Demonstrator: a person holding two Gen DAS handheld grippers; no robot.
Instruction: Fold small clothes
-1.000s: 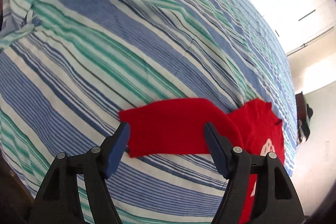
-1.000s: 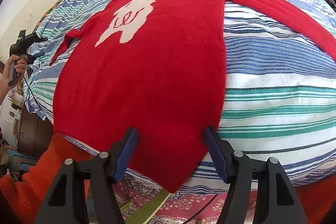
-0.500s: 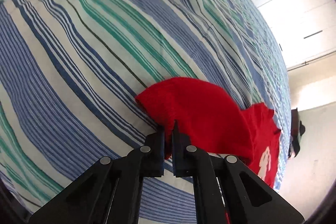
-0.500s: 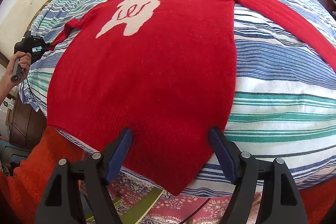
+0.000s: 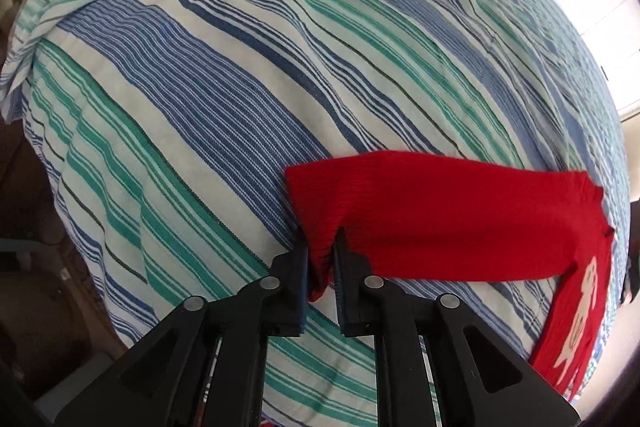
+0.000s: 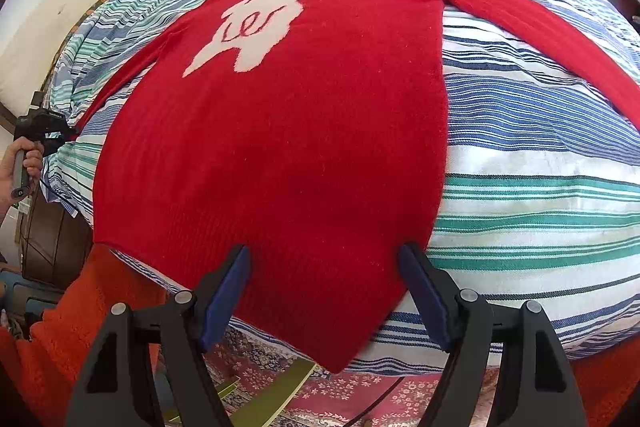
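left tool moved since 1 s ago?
Yes. The left tool went from open and short of the red sleeve cuff to shut on it, now lifting it off the striped bedspread.

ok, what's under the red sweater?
The striped bedsheet lies under the red sweater, showing around its edges. The sheet beneath the body is covered. The hem overhangs the bed edge above a patterned rug.

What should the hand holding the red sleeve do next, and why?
Probably carry the sleeve across onto the sweater body. The left gripper is shut on its cuff, and the sweater lies flat and face up, sleeves spread out, unfolded.
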